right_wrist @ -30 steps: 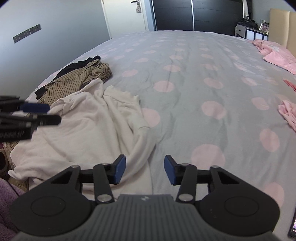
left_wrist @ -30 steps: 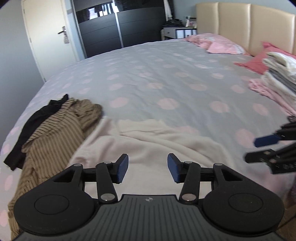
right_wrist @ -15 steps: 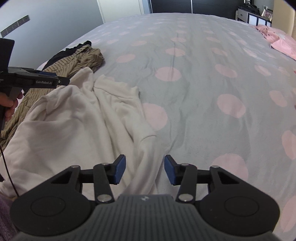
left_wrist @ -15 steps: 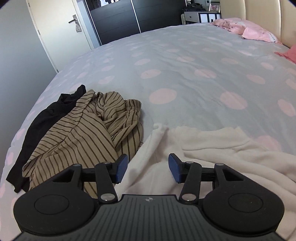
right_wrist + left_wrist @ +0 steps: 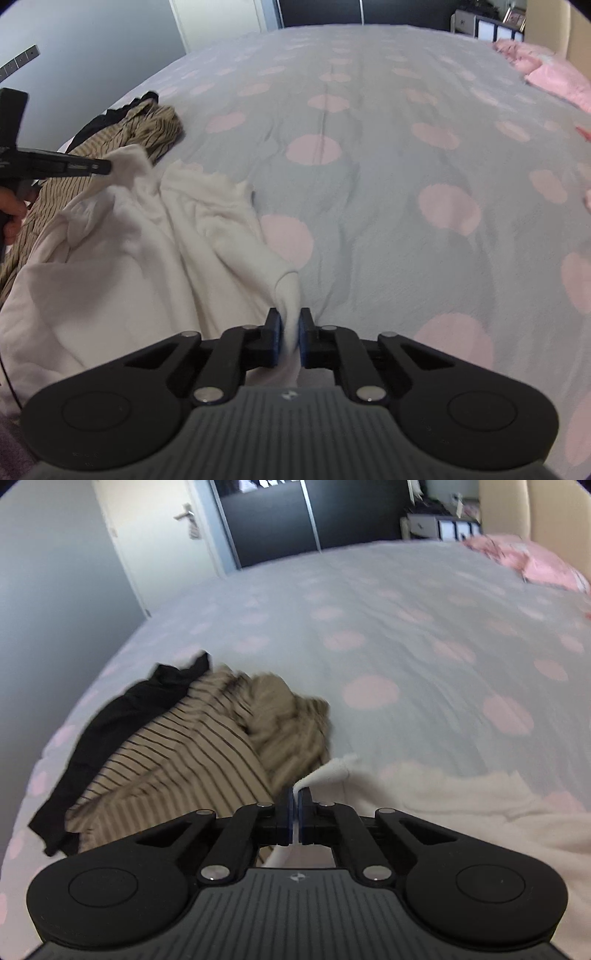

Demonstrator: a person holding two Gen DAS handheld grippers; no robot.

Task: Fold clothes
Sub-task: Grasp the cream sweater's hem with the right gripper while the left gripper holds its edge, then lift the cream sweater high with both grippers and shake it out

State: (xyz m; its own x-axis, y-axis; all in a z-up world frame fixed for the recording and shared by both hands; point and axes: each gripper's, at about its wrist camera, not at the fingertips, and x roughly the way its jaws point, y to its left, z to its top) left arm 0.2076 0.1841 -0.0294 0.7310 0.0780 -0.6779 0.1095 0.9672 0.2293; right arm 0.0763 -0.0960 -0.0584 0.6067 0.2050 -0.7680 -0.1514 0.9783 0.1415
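One white top (image 5: 122, 258) is lying crumpled at the near edge of the bed (image 5: 369, 184), and both grippers are taking hold of it, so the folding proper is only beginning: nothing about it is showing a crease or a squared edge yet. The right gripper (image 5: 290, 338) is closing its blue pads on a bunched corner of the cloth, which is standing up between them in a thick twist. The left gripper (image 5: 294, 812) is pinched fully together on a thin edge of the same top, a small white peak sticking out past the tips; in the right view it is gripping that peak at the far left side. By my reading, the top is still needing to be lifted, spread flat and folded.

The fabric is looking soft and fleecy, heavy enough to be sagging in broad rounded folds, with a wavy hem towards the far side. Just beside it, touching its left edge, a tan striped shirt (image 5: 192, 753) is heaped up, thinner and finely wrinkled, and a black garment (image 5: 122, 716) is lying partly under that; both are waiting unfolded. The bed cover is smooth grey with pink dots, and pink bedding (image 5: 546, 70) is sitting well apart at the headboard end.
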